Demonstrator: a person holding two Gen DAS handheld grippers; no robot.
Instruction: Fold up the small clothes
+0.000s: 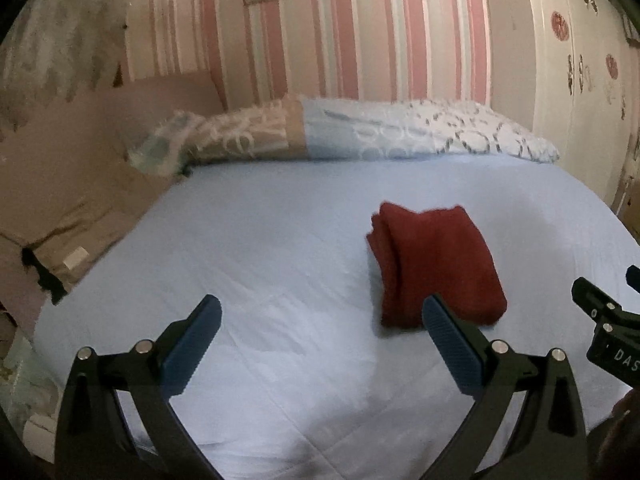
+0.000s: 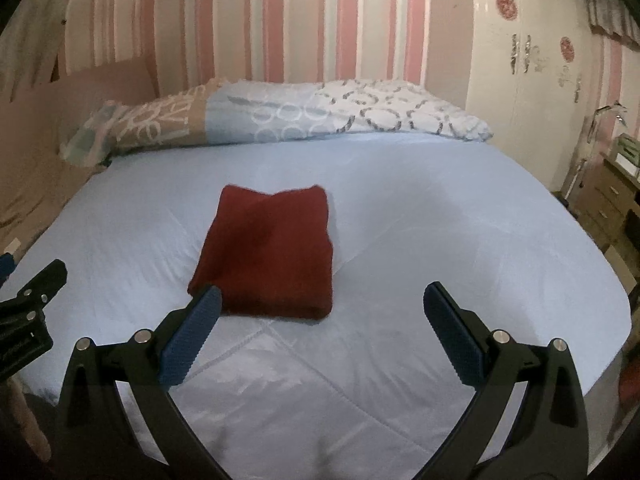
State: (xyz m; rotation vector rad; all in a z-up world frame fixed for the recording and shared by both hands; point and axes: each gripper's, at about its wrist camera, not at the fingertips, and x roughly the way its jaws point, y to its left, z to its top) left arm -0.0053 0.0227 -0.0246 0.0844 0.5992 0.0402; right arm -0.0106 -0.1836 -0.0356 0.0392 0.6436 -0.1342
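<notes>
A dark red cloth (image 1: 434, 264) lies folded into a compact rectangle on the light blue bedsheet (image 1: 260, 248); it also shows in the right wrist view (image 2: 268, 252). My left gripper (image 1: 322, 312) is open and empty, held above the sheet to the left of the cloth, its right fingertip just in front of the cloth's near edge. My right gripper (image 2: 322, 300) is open and empty, held near the cloth's near edge, with its left fingertip at the cloth's near left corner. The right gripper's body shows at the right edge of the left wrist view (image 1: 608, 320).
Patterned pillows (image 2: 280, 116) lie along the head of the bed against a pink striped wall. A beige cover (image 1: 64, 184) is bunched at the bed's left side. A white wardrobe (image 2: 528, 80) and a wooden drawer unit (image 2: 612, 196) stand to the right.
</notes>
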